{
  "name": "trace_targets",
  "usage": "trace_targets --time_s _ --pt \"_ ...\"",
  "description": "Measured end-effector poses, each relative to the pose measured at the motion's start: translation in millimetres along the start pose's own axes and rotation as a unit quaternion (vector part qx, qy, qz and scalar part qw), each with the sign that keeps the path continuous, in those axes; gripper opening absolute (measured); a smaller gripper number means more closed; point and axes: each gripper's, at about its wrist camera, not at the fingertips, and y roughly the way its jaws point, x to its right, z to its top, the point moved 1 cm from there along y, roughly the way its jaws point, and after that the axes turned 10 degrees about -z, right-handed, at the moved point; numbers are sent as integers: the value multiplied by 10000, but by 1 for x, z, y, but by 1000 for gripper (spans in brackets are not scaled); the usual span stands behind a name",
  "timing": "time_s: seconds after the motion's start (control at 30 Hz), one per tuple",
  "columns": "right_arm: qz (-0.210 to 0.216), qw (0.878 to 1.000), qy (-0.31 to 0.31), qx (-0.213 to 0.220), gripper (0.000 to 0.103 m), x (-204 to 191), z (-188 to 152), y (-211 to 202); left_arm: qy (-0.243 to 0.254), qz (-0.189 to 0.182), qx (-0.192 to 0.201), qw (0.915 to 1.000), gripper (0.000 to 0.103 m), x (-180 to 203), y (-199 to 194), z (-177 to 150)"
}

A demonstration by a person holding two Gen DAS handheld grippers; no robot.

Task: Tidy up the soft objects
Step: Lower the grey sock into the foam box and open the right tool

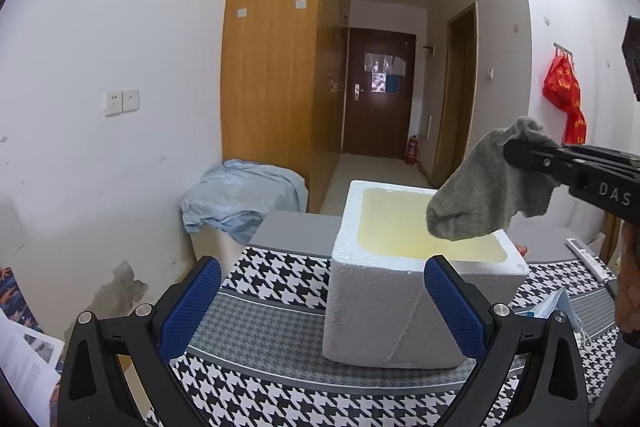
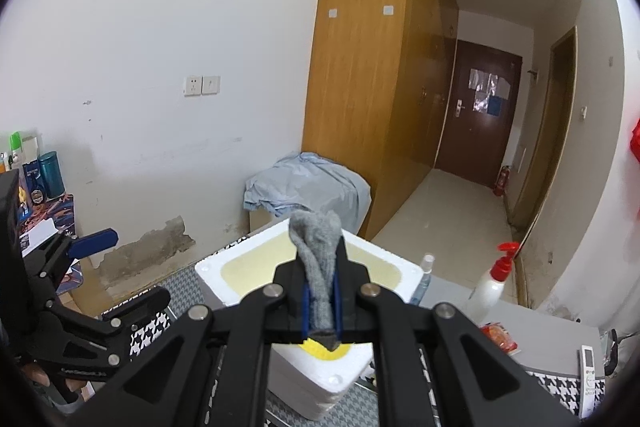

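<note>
In the left wrist view we see, at 8 o'clock, loose papers (image 1: 24, 355) by the frame edge, then our left gripper (image 1: 322, 301) w/ its blue pads (image 1: 192, 307) standing wide apart, nothing between them. Btwn the pads, approx centre towards 5 o'clock, sits the white foam box (image 1: 384, 311) on the houndstooth cloth (image 1: 280, 279); its yellowish inside shows no contents from here. At 9 o'clock behind the cloth, a pale blue sheet (image 1: 244, 199) is draped over a low unit. At 3 o'clock our right gripper (image 1: 520, 151) comes in from the frame's right side, clamped on the grey sock (image 1: 488, 187), which hangs over the box's far right corner w/o touching the rim, as far as we can tell. In the right wrist view the left gripper (image 2: 96, 243) shows at 9 o'clock, pads apart; at 6 o'clock the right gripper (image 2: 320, 303) has its pads pressed together on the grey sock (image 2: 316, 251), sock bunched up above the fingertips, foam box (image 2: 208, 279) directly below. At 4 o'clock, beside the box, stand a small clear bottle (image 2: 424, 275) and a red-capped pump bottle (image 2: 492, 283); a remote (image 2: 588, 371) lies further right.
</note>
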Motion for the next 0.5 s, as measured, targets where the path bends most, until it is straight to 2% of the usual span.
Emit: trace_targets --time_s 0.37,0.5 --pt "194 9992 140 -312 12 -4 1 25 45 -25 17 10000 102 -3 0 -1" --pt "133 9990 84 -408 12 -7 -1 32 24 -42 41 10000 102 -5 -1 -1"
